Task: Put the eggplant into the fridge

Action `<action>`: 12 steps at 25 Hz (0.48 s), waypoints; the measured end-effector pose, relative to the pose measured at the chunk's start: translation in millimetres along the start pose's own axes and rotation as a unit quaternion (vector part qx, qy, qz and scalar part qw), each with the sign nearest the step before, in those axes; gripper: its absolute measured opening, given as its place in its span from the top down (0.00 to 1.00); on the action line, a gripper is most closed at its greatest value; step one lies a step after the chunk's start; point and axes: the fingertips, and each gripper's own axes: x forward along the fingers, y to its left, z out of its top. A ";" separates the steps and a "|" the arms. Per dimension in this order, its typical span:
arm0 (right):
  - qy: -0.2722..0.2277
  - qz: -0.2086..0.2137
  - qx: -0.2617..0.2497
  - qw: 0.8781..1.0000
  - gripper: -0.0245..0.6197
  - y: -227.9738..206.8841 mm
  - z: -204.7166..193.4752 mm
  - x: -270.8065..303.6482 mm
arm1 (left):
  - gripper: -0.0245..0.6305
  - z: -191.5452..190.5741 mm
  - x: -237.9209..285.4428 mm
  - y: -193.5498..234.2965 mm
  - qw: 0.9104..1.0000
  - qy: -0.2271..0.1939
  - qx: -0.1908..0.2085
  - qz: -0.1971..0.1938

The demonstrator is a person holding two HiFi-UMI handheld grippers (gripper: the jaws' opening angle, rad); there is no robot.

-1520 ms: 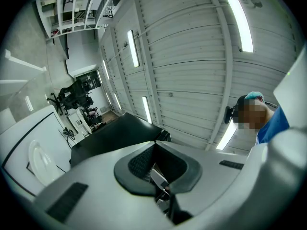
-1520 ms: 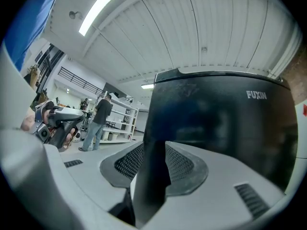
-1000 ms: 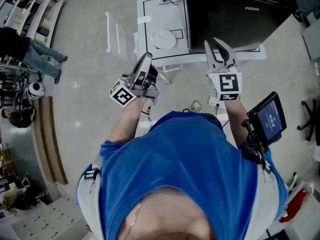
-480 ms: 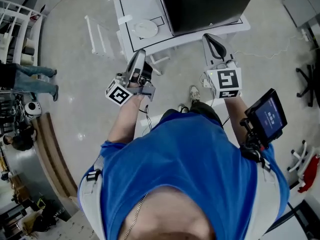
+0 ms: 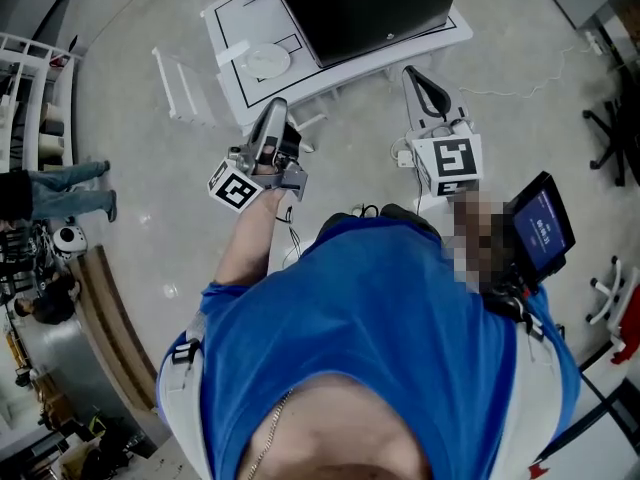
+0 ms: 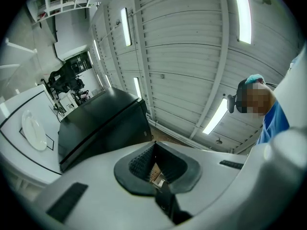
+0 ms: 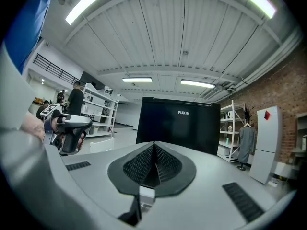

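No eggplant shows in any view. A black fridge [image 5: 362, 6] marked FUXIN stands on a low white table [image 5: 232, 30], with a white plate [image 5: 265, 60] beside it. My left gripper [image 5: 277, 110] is shut and empty, held in the air short of the table's near edge. Its own view tilts upward past the fridge [image 6: 98, 124] and plate [image 6: 33, 131], with the left gripper [image 6: 154, 145] closed pad to pad. My right gripper [image 5: 412, 74] is also shut on nothing. It points level at the fridge's dark front [image 7: 178, 126], and the right gripper [image 7: 154, 146] has its pads pressed together.
A white rack [image 5: 180, 80] stands left of the table. Cables and a plug strip [image 5: 402, 154] lie on the floor near the right gripper. Shelving [image 5: 35, 88] and a person [image 5: 60, 190] are far left. A tall white cabinet [image 7: 266, 140] stands right of the fridge.
The right gripper's jaws, open a second ago, have shut with nothing in them. The table and fridge have slid toward the upper left of the head view. Both grippers stay held out in front.
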 end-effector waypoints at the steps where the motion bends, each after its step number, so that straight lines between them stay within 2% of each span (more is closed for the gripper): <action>1: 0.000 -0.002 0.003 1.000 0.96 -12.2 -1.4 -15.5 | 0.95 -11.1 7.4 -12.1 1.000 0.000 0.002 -0.001; 4: 0.002 -0.002 0.013 1.000 0.96 -37.6 -6.5 -53.7 | 0.95 -39.8 22.2 -42.0 1.000 0.001 0.009 -0.002; 12: 0.005 0.000 0.033 0.999 0.96 -33.5 -12.7 -55.4 | 0.95 -40.3 21.9 -42.4 1.000 0.007 0.015 0.003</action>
